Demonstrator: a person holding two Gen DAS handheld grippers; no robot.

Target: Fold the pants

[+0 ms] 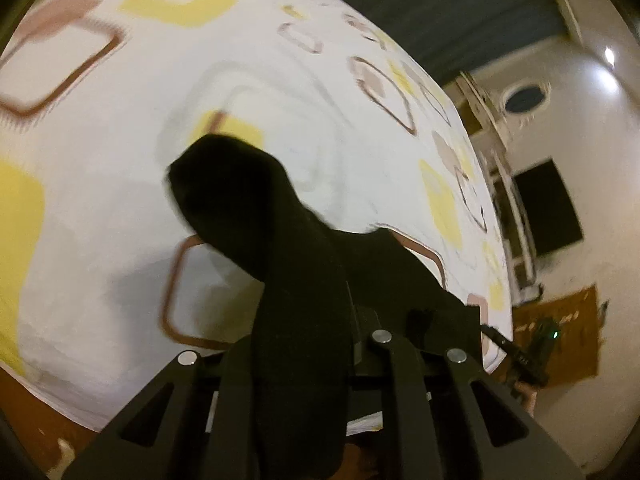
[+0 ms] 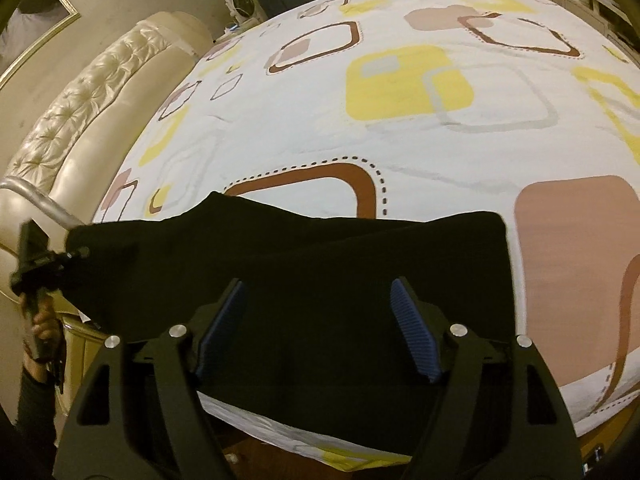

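The black pants [image 2: 304, 264] lie across the near edge of the bed, spread wide in the right wrist view. My right gripper [image 2: 320, 316] is open, its blue pads [image 2: 416, 332] apart just above the cloth. My left gripper [image 2: 76, 254] shows at the pants' left end and holds that corner lifted. In the left wrist view the black cloth [image 1: 280, 264] bunches up between the fingers and hides them; the left gripper [image 1: 316, 320] is shut on it.
The bed has a white sheet [image 2: 360, 128] with yellow and brown squares. A cream tufted headboard [image 2: 92, 92] runs along the left. Walls, a dark screen [image 1: 548, 208] and white furniture [image 1: 504, 184] stand beyond the bed's far side.
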